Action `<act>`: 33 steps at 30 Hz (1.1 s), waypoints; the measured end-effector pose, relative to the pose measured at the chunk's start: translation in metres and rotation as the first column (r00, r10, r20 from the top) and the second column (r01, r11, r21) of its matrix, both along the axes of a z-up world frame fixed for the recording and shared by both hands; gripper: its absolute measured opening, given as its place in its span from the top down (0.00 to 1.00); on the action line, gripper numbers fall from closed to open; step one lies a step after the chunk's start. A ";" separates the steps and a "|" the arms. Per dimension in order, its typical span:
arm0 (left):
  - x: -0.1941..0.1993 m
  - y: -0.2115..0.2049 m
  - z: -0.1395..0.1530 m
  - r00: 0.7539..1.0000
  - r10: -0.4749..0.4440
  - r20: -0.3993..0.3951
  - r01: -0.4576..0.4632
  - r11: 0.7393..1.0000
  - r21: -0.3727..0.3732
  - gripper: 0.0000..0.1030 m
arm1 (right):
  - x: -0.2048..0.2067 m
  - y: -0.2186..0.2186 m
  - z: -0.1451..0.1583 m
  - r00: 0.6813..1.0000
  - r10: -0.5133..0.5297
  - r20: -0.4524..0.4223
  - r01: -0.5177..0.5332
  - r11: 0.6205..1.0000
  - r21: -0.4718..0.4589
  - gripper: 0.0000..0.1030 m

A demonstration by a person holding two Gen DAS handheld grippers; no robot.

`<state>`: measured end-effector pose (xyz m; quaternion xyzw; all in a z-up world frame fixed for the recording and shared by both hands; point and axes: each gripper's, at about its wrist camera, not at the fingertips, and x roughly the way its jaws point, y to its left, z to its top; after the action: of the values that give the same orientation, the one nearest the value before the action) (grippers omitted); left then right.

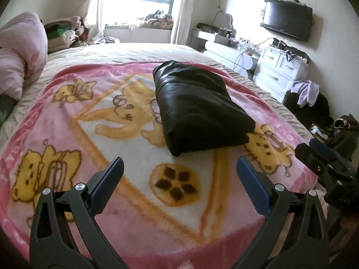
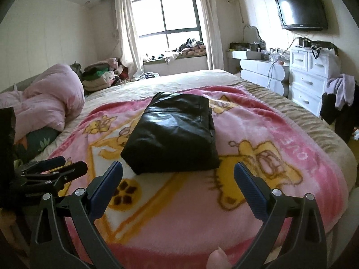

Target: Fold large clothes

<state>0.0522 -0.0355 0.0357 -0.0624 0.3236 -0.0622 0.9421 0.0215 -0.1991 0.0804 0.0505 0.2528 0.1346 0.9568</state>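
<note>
Bed (image 1: 139, 51) fills most of both views, covered by a beige sheet. A pink blanket (image 1: 134, 224) with yellow bear prints lies spread over its near half. A pink quilt (image 1: 20, 56) is bunched at the left side of the bed, apart from the blanket. White drawers (image 2: 311, 78) stand against the right wall below a wall-mounted TV (image 2: 301, 9).

Black garment (image 1: 197, 107) lies on the blanket, near its middle, folded into a compact rectangular bundle with a glossy surface. Its layers are stacked flat; nothing touches it.

Left gripper (image 1: 179, 168) is held above the blanket's near edge, jaws spread wide, nothing between them. The garment sits just beyond its fingertips, apart from them.

Right gripper (image 2: 178, 172) is likewise wide open and empty, held over the blanket just short of the garment's near edge. Each gripper appears at the edge of the other's view, side by side.
</note>
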 end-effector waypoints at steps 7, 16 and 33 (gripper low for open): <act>-0.011 0.006 -0.007 1.000 0.014 -0.003 -0.014 1.000 -0.013 0.09 | -0.007 0.001 -0.014 1.000 -0.011 -0.027 0.010 1.000 -0.022 0.04; -0.013 0.009 -0.014 0.999 0.037 -0.022 -0.037 0.999 0.000 0.09 | -0.005 0.006 -0.025 0.998 -0.005 -0.066 0.002 0.999 -0.041 0.04; -0.013 0.011 -0.019 0.997 0.061 -0.038 -0.061 0.998 0.024 0.09 | -0.005 0.005 -0.028 0.997 -0.009 -0.077 0.006 0.999 -0.041 0.04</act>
<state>0.0396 -0.0246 0.0165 -0.0628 0.3406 -0.0285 0.9377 0.0166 -0.1946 0.0522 0.0372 0.2921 0.1237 0.9476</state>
